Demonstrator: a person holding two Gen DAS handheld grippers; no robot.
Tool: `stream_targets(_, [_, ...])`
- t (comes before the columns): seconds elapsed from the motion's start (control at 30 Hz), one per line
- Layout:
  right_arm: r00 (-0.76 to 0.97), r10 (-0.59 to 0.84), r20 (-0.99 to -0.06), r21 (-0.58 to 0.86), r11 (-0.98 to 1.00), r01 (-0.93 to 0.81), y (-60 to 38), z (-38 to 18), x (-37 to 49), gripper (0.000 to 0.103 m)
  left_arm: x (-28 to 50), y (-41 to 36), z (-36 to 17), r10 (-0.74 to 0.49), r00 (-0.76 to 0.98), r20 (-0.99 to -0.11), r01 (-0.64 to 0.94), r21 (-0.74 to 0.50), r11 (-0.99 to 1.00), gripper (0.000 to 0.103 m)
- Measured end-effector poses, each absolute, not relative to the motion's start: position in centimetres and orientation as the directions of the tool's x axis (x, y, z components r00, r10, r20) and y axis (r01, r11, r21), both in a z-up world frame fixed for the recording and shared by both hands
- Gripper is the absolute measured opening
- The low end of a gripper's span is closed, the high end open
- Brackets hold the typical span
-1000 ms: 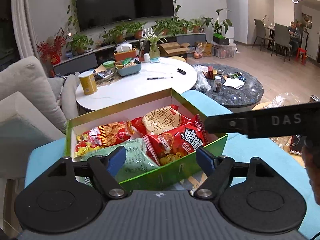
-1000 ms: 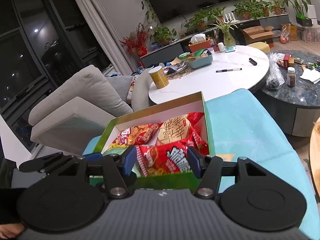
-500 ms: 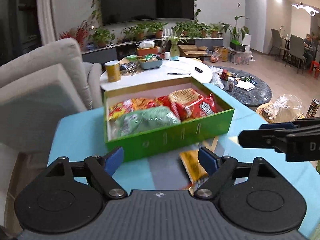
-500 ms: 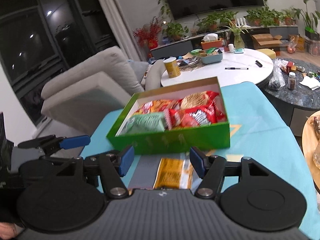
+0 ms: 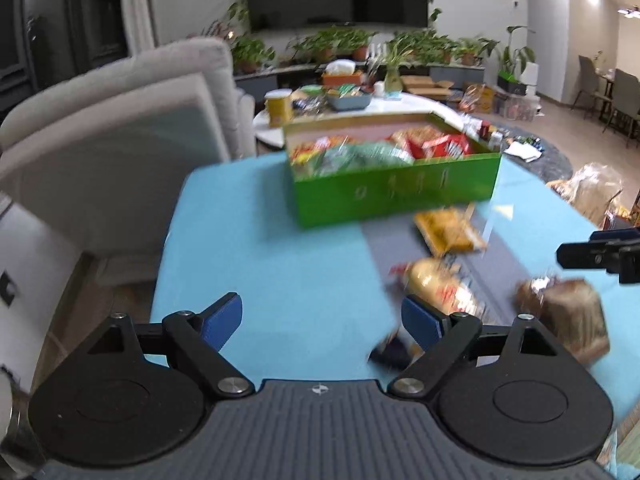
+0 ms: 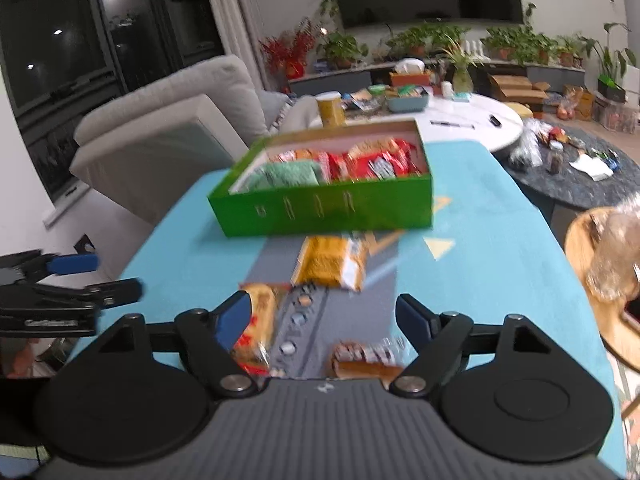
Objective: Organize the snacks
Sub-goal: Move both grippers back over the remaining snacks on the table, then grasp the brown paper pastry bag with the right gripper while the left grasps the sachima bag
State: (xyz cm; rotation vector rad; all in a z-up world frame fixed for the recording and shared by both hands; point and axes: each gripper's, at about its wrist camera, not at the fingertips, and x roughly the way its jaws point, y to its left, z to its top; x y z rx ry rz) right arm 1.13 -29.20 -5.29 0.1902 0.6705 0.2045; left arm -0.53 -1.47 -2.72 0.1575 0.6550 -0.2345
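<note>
Snack packets lie loose near both spread, empty grippers: right gripper [image 6: 322,316] hovers over a brown wrapped bar [image 6: 366,362]; left gripper [image 5: 320,318] idles. Centre, pinch its middle, carry to the far green cardboard box [image 6: 324,210].

I am holding my left gripper [image 5: 322,322] level with its blue-padded fingers [image 5: 222,320] spread wide and nothing between them. My right gripper [image 6: 322,318] is likewise gaping and empty, sitting beside the left one, its fingers [image 6: 234,318] pointing forward.
</note>
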Motion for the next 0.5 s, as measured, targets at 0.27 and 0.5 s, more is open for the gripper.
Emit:
stream_targets(0.27, [0.736, 0.133, -0.664, 0.144, 0.988, -0.049, -28.9, -8.0, -0.2, 0.083, -2.4, 0.7, -4.7, -0.102, 0.743, -0.662, 0.197, 0.070, 0.978, 0.086])
stream_targets(0.5, [0.723, 0.134, -0.678, 0.156, 0.987, -0.036, -28.9, -9.1, -1.0, 0.084, -2.9, 1.2, -5.3, -0.137, 0.705, -0.696, 0.169, -0.022, 0.985, 0.086])
